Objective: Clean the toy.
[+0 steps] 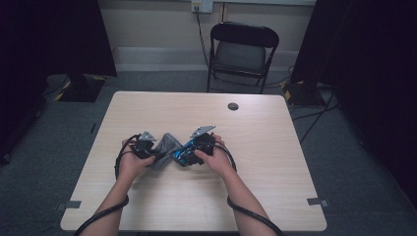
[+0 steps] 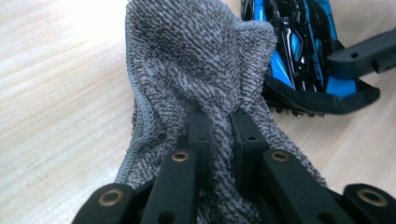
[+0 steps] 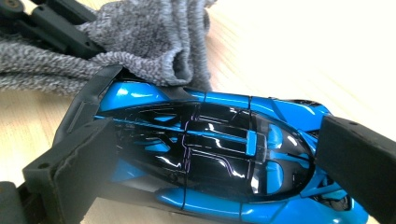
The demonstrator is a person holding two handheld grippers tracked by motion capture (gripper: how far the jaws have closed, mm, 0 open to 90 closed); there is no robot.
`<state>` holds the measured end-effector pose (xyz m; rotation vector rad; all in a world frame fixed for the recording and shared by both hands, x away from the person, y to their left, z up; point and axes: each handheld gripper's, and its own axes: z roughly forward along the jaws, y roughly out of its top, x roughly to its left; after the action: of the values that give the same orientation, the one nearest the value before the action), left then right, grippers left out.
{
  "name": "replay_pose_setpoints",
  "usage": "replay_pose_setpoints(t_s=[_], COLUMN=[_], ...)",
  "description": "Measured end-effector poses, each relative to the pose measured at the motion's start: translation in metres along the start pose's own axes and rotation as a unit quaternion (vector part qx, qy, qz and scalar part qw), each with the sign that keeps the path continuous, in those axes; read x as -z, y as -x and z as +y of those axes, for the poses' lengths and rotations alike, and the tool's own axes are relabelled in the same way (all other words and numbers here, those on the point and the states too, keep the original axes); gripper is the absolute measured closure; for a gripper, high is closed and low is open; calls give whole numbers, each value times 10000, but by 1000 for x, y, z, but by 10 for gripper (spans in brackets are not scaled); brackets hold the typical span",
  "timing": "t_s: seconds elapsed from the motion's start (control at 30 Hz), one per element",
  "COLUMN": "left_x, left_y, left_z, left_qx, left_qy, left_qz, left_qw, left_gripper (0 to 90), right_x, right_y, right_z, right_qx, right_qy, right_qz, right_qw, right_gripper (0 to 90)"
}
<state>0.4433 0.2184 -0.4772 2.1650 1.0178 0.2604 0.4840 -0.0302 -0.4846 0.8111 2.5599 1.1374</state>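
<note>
My left fingers [image 2: 219, 126] pinch the grey cloth [image 2: 196, 60] to wipe, while my right fingers [image 3: 215, 154] clamp the blue toy car [image 3: 210, 154] steady mid-counter [image 1: 162, 206].

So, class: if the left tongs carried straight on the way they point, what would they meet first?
Probably the blue and black toy car, just beyond the grey cloth the left tongs already pinch; depth is hard to judge.

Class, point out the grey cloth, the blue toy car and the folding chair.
grey cloth [image 2: 196, 60]: left gripper view, upper looped pile.
blue toy car [image 3: 210, 144]: right gripper view, glossy black roof.
folding chair [image 1: 241, 56]: high view, seat cushion.
</note>
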Motion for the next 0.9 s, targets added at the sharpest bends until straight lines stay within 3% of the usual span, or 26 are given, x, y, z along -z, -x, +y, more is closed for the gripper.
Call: replay_pose_setpoints(t_s=[0.73, 0.9], left_x=[25, 37], left_y=[3, -1], left_z=[-22, -28], left_qx=[107, 237], left_qy=[-84, -88], left_qz=[-67, -33], left_qw=[9999, 9997], left_gripper=[807, 808], right_x=[0, 0], right_y=[0, 0], right_z=[1, 0], right_qx=[-7, -4], right_qy=[-29, -4], right_qz=[3, 0], right_qw=[10000, 10000], right_gripper=[0, 0])
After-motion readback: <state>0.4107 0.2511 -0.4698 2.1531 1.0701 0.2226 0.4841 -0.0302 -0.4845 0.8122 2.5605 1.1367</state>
